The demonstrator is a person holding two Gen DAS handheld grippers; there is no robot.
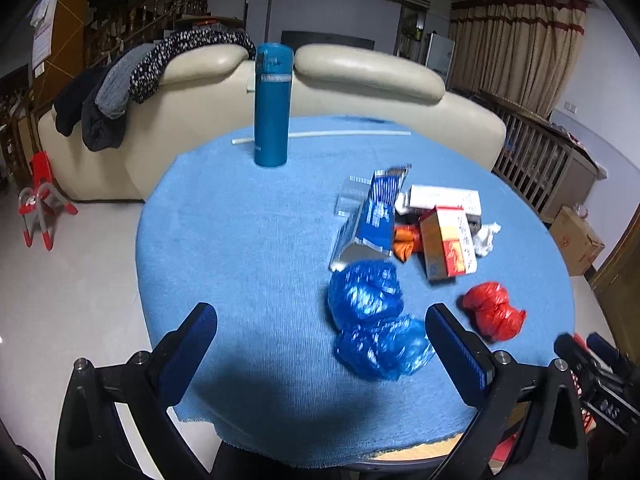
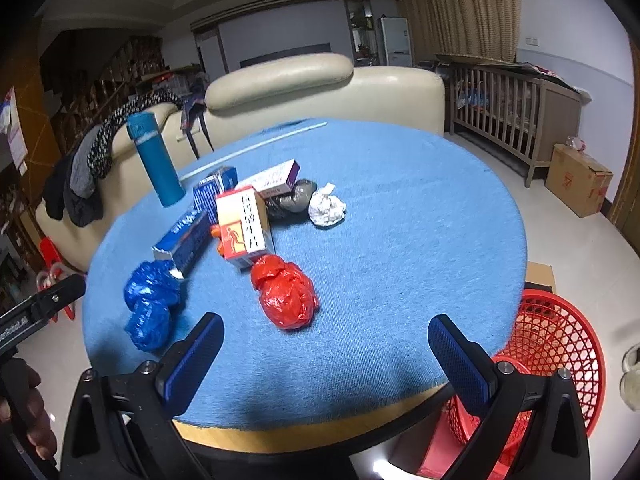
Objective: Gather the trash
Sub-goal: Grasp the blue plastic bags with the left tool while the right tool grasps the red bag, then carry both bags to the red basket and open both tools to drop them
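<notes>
Trash lies on a round table with a blue cloth (image 1: 248, 248) (image 2: 400, 220): a crumpled blue plastic bag (image 1: 372, 316) (image 2: 150, 304), a red plastic bag (image 1: 494, 314) (image 2: 286, 296), an orange-and-white box (image 1: 450, 248) (image 2: 242, 226), a blue foil packet (image 1: 374, 220) (image 2: 188, 236), a white box (image 1: 442, 198) (image 2: 274, 178), a white paper wad (image 1: 486, 236) (image 2: 326, 206) and a dark bag (image 2: 294, 198). My left gripper (image 1: 320, 320) is open, the blue bag just inside its right finger. My right gripper (image 2: 326, 332) is open just short of the red bag.
A tall blue flask (image 1: 272, 104) (image 2: 156, 160) stands at the table's far side by a white stick (image 1: 348, 134). A red mesh basket (image 2: 556, 360) stands on the floor at the right. A cream sofa (image 1: 360, 92), a crib (image 2: 508, 120) and a cardboard box (image 2: 578, 180) lie beyond.
</notes>
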